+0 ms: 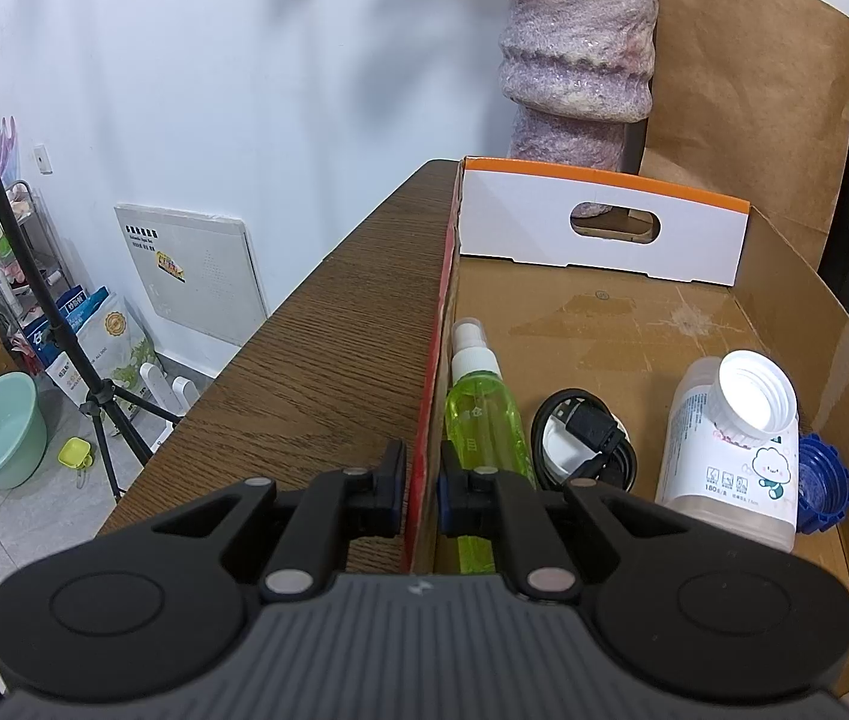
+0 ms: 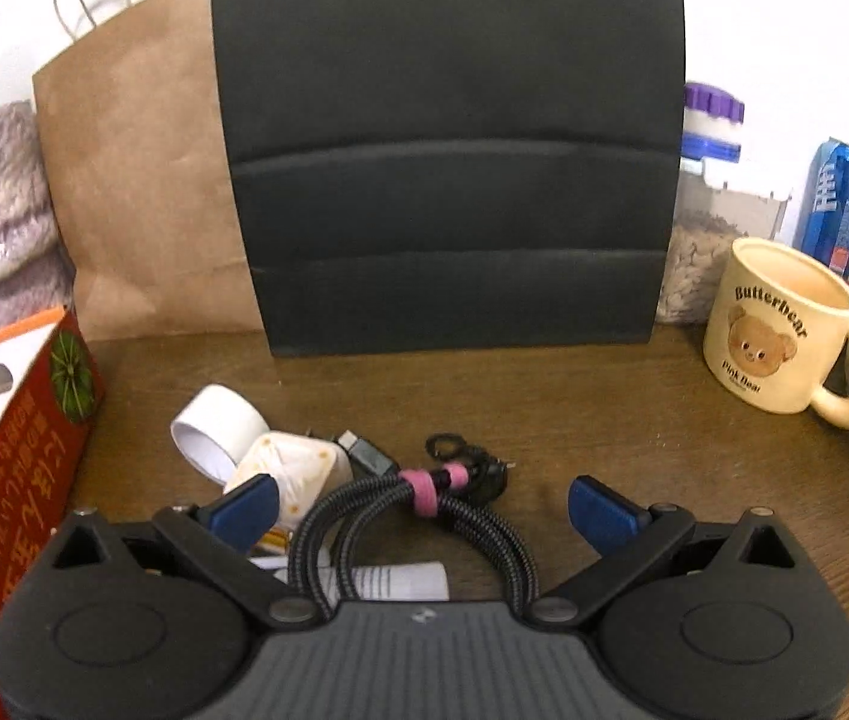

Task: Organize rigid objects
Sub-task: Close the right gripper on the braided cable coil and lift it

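A lived-in home room. A wooden table [image 2: 604, 396] holds a bear mug [image 2: 778, 330] and paper bag [image 2: 136, 180]. On the tiled floor stand a basin [image 1: 1, 429] and stocked rack [image 1: 10, 240].

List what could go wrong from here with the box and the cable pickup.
1. The left tool is clamped on the cardboard box wall; a tug could roll the open white bottle.
2. The right tool stands open over the braided cable; closing may also catch the white mask.
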Action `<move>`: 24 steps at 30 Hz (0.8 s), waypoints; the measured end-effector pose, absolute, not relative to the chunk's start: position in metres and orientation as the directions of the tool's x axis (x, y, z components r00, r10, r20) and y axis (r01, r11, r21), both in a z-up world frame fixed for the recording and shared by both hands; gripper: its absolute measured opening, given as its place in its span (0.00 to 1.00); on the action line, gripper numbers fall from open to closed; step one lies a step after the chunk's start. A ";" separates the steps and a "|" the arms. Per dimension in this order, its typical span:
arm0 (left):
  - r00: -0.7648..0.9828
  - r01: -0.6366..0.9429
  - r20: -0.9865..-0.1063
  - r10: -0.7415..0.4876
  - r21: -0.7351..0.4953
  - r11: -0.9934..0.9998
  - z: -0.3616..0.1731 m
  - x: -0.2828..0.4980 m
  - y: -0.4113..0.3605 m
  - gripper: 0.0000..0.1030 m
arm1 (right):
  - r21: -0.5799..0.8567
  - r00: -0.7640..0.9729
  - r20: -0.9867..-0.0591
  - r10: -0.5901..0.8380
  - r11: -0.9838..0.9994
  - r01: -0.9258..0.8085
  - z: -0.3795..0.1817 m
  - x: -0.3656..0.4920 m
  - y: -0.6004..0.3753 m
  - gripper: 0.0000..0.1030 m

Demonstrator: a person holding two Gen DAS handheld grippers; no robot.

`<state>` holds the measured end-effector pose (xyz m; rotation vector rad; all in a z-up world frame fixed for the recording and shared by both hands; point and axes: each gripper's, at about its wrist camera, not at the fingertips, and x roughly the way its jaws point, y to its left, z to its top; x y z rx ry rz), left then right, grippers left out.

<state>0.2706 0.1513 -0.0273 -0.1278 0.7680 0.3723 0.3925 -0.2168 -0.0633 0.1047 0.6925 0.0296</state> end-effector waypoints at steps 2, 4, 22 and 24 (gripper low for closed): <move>0.658 -0.374 -0.698 0.281 0.022 0.927 -0.027 0.271 0.151 0.10 | 0.131 0.765 -0.640 0.078 0.991 0.009 -0.064 0.394 -0.221 1.00; 0.658 -0.374 -0.699 0.282 0.022 0.927 -0.027 0.271 0.151 0.10 | 0.155 0.761 -0.642 0.093 0.988 0.011 -0.064 0.393 -0.224 1.00; 0.658 -0.374 -0.698 0.282 0.023 0.927 -0.027 0.271 0.151 0.10 | 0.273 0.757 -0.625 0.191 0.962 -0.017 -0.077 0.382 -0.237 0.85; 0.658 -0.374 -0.698 0.282 0.022 0.927 -0.027 0.271 0.151 0.10 | 0.273 0.762 -0.619 0.191 0.962 -0.018 -0.076 0.381 -0.236 0.84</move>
